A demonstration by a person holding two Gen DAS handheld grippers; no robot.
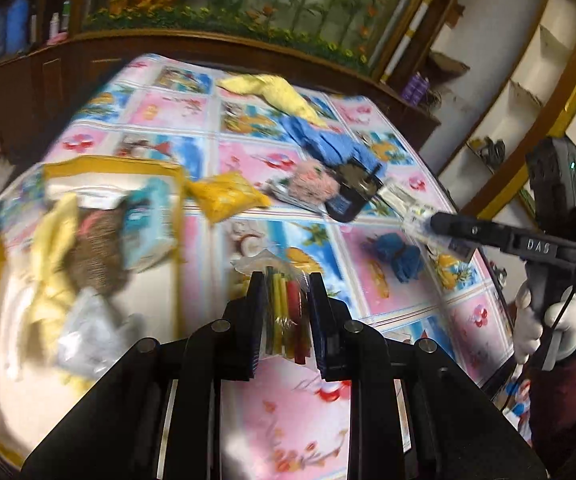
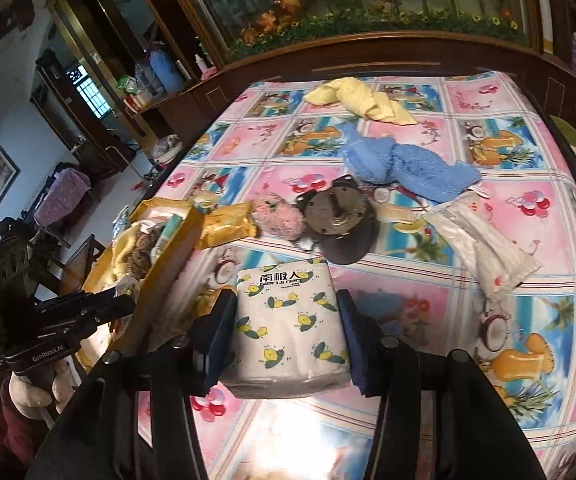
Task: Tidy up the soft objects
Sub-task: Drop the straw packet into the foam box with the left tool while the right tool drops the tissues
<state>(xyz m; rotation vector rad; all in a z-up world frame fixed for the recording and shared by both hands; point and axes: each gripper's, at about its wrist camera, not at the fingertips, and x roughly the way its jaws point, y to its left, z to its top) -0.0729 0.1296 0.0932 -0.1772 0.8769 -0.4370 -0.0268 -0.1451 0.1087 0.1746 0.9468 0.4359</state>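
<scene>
Left gripper (image 1: 284, 300) clamps one bag of colored sticks (image 1: 286, 312); right gripper (image 2: 288, 336) grips one tissue pack (image 2: 288, 320) — beside the yellow box (image 2: 160, 264), its contents blurred.

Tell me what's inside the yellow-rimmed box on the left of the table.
The yellow-rimmed box holds a pale yellow cloth, a brown fuzzy item, a teal-printed tissue pack and a grey crumpled piece. They overlap, so anything underneath is hidden.

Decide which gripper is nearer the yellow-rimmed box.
Left. The left gripper reaches at the box rim, holding a bag of sticks. The right gripper holds a tissue pack beside the box.
</scene>
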